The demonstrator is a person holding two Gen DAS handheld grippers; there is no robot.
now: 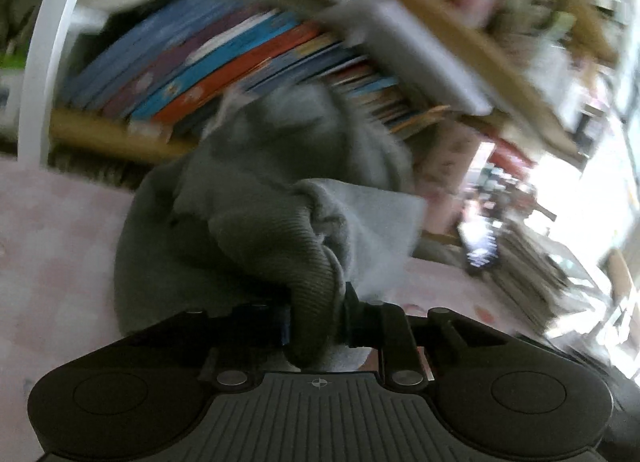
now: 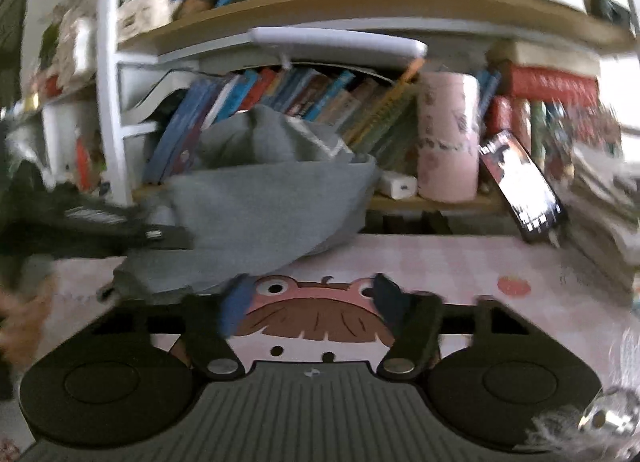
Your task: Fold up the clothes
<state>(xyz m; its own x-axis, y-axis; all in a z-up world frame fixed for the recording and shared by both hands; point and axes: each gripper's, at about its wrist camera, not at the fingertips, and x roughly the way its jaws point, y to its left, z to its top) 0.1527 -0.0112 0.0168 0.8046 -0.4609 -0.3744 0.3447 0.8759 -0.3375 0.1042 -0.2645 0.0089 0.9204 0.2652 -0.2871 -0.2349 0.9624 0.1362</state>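
The left gripper (image 1: 316, 326) is pinching the grey garment's (image 1: 256, 197) ribbed cuff, cloth hanging ahead over the table (image 1: 52, 246); the right gripper (image 2: 310, 308) is gaping empty. The bunched cuff risks slipping free.

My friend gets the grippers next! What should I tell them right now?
Left gripper: shut on the ribbed cuff of the grey top.
Right gripper: open, empty, over the pink mat.
Grey top: bunched, partly lifted, in front of the books; its lower edge lies on the mat.
Done: no neat fold shows yet.
Left: spread the top flat on the mat, then fold it. The phone leans close by on the right, so watch it.
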